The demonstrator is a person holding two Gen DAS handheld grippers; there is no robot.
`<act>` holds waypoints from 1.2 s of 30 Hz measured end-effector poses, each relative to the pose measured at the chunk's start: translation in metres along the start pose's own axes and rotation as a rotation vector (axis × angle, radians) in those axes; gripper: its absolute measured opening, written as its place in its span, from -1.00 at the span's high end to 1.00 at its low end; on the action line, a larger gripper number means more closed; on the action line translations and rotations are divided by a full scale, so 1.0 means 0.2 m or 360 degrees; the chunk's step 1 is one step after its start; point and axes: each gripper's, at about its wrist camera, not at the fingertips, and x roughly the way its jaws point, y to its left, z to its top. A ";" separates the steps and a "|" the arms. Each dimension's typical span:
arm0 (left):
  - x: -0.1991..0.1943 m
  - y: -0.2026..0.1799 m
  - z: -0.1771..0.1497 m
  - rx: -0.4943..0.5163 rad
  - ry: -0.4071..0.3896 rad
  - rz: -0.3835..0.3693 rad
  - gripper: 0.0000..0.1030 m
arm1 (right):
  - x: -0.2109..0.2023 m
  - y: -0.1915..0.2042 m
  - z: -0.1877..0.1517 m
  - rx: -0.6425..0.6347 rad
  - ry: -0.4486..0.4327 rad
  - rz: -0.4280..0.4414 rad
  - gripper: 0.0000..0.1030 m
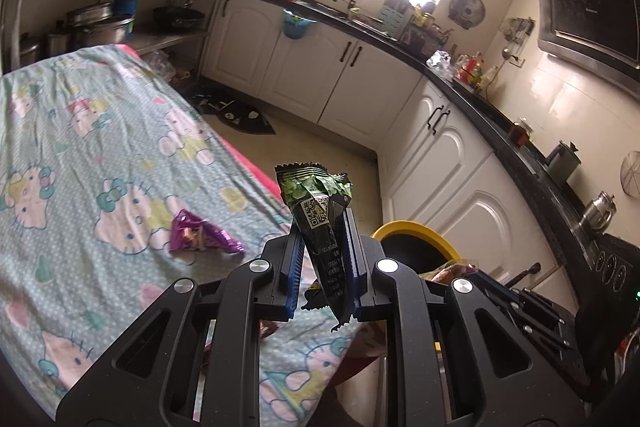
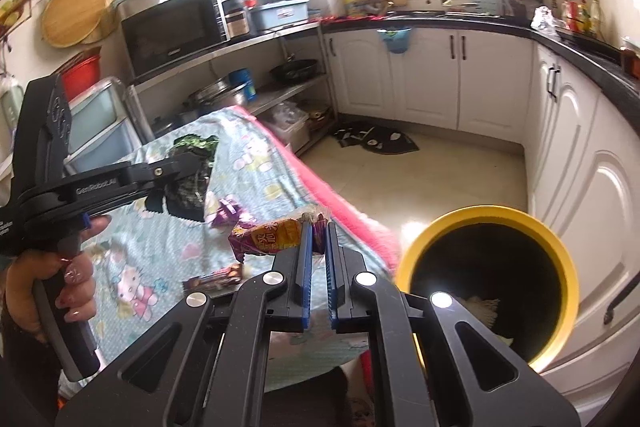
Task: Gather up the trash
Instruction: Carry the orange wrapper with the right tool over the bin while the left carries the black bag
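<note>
Kitchen cabinets ring the cartoon-print table (image 1: 100, 155) and yellow-rimmed bin (image 2: 488, 287); left gripper (image 1: 322, 227) clamps a green wrapper (image 1: 320, 203), right gripper (image 2: 317, 231) barely nips an orange packet (image 2: 276, 235), which could slip short of the bin.

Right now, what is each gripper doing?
Left gripper: shut on green wrapper.
Right gripper: shut on orange-purple wrapper.

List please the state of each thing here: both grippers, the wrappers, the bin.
Left gripper: shut on green-black foil wrapper, lifted.
Right gripper: shut on orange-purple snack wrapper, lifted.
Crumpled purple foil wrapper: lying on the cartoon-print cloth.
Yellow-rimmed round bin: open, some trash inside.
</note>
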 end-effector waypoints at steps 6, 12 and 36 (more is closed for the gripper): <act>0.03 -0.09 0.02 0.0056 -0.0005 -0.0034 0.75 | -0.06 -0.11 0.01 0.0063 -0.0050 -0.0062 0.88; 0.07 -0.19 0.03 0.0102 0.0003 -0.0071 0.76 | -0.11 -0.22 0.03 0.0119 -0.0091 -0.0129 0.88; 0.64 -0.62 -0.18 0.0247 0.0330 -0.0290 0.75 | 0.03 -0.74 -0.22 0.0344 0.0108 -0.0547 0.87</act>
